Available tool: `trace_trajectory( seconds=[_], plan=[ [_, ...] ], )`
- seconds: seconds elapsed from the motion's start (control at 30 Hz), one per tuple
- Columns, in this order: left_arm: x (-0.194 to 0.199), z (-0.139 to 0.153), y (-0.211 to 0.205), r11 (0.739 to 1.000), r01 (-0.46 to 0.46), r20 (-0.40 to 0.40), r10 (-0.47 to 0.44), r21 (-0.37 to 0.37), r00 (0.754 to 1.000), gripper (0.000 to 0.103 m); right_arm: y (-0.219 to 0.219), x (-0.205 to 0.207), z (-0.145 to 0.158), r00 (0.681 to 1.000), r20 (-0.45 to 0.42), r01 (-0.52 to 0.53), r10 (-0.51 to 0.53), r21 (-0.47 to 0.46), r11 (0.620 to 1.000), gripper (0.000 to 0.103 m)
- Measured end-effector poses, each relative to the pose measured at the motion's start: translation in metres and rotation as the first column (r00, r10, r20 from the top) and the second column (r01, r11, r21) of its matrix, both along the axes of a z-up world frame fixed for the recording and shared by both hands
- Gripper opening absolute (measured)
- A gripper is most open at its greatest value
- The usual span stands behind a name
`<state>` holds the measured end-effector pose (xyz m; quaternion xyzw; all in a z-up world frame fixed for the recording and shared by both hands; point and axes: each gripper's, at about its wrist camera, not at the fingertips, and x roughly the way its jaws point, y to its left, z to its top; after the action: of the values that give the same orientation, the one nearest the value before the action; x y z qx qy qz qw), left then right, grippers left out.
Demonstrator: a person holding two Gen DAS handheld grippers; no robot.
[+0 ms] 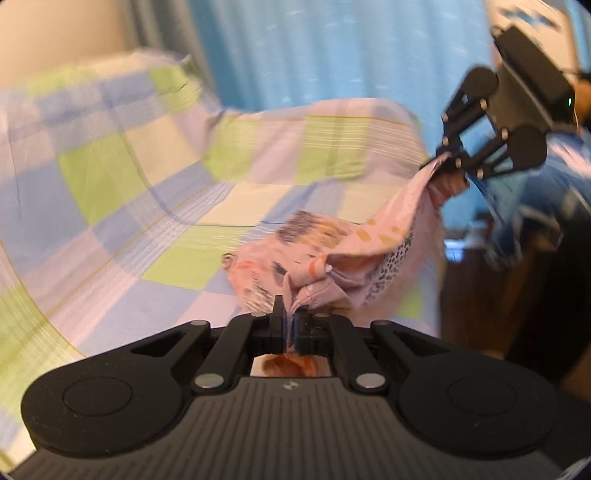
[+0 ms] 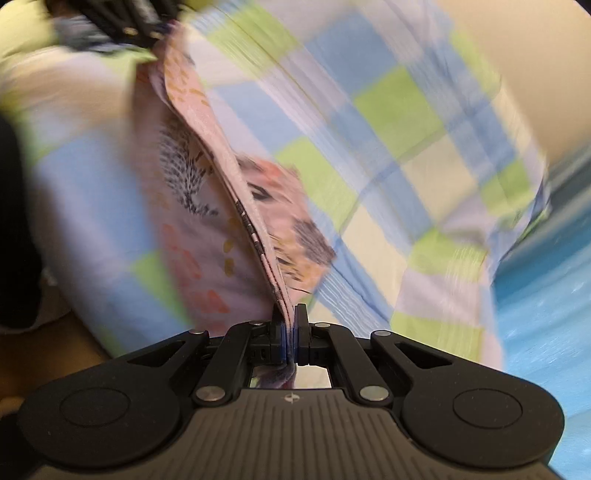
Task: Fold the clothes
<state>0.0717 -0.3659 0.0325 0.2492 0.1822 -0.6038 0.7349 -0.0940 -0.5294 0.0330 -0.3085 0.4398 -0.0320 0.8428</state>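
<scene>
We see our left hand-held gripper (image 1: 291, 314) closed tight on a bunched edge of the pink patterned garment (image 1: 314, 254); the cloth is pinched between its two fingers and a bit of it shows through the gap behind them. In the left wrist view, our right hand-held gripper (image 1: 448, 162) sits up and to the right of the garment, its fingers also closed on the cloth, gripping another corner. The garment hangs slack between the two grips, a sagging band that dips toward the bed.

From the right wrist view, the right hand-held gripper (image 2: 290, 314) has its fingers pressed together with a doubled edge of the garment (image 2: 221, 206) running straight out from between them. That edge stretches away to the upper left of the frame, where the left hand-held gripper (image 2: 147, 31) holds the far end, seen only partly and blurred.

Beneath the garment lies the bed, covered by a checked sheet (image 1: 122, 177) in blue, green, cream and lilac squares. Part of the garment's lower fold appears to rest on or just over this sheet; the blur keeps us from telling which. Beyond the sheet, behind the garment, hangs a blue curtain (image 1: 314, 48). Both views are smeared with motion.
</scene>
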Motion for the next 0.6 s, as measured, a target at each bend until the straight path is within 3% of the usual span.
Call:
trace_trajectory(
  seconds=[0.13, 0.23, 0.3, 0.37, 0.5, 0.6],
  plan=[
    [0.08, -0.032, -0.052, 0.994, -0.094, -0.2, 0.104, 0.056, 0.974, 0.002, -0.068, 0.076, -0.034, 0.99, -0.082, 0.127, -0.111, 0.223, 0.967, 0.002],
    [0.112, -0.058, -0.068, 0.987, -0.136, -0.296, 0.156, 0.089, 0.942, 0.003, -0.1, 0.09, -0.061, 0.974, -0.076, 0.227, -0.214, 0.37, 0.901, 0.018],
    [0.119, -0.066, -0.067, 0.983, -0.162, -0.337, 0.181, 0.085, 0.924, 0.004, -0.113, 0.08, -0.068, 0.957, -0.029, 0.269, -0.288, 0.453, 0.85, 0.036],
    [0.122, -0.07, -0.063, 0.98, -0.188, -0.372, 0.201, 0.071, 0.906, 0.007, -0.128, 0.063, -0.072, 0.924, 0.02, 0.309, -0.381, 0.549, 0.777, 0.036],
    [0.127, -0.078, -0.055, 0.969, -0.242, -0.44, 0.238, 0.047, 0.866, 0.01, -0.148, 0.019, -0.085, 0.82, 0.084, 0.296, -0.566, 0.785, 0.544, 0.042],
    [0.129, -0.083, -0.05, 0.959, -0.282, -0.481, 0.264, 0.035, 0.836, 0.01, -0.151, 0.004, -0.101, 0.757, 0.121, 0.249, -0.642, 0.855, 0.455, 0.048]
  ],
)
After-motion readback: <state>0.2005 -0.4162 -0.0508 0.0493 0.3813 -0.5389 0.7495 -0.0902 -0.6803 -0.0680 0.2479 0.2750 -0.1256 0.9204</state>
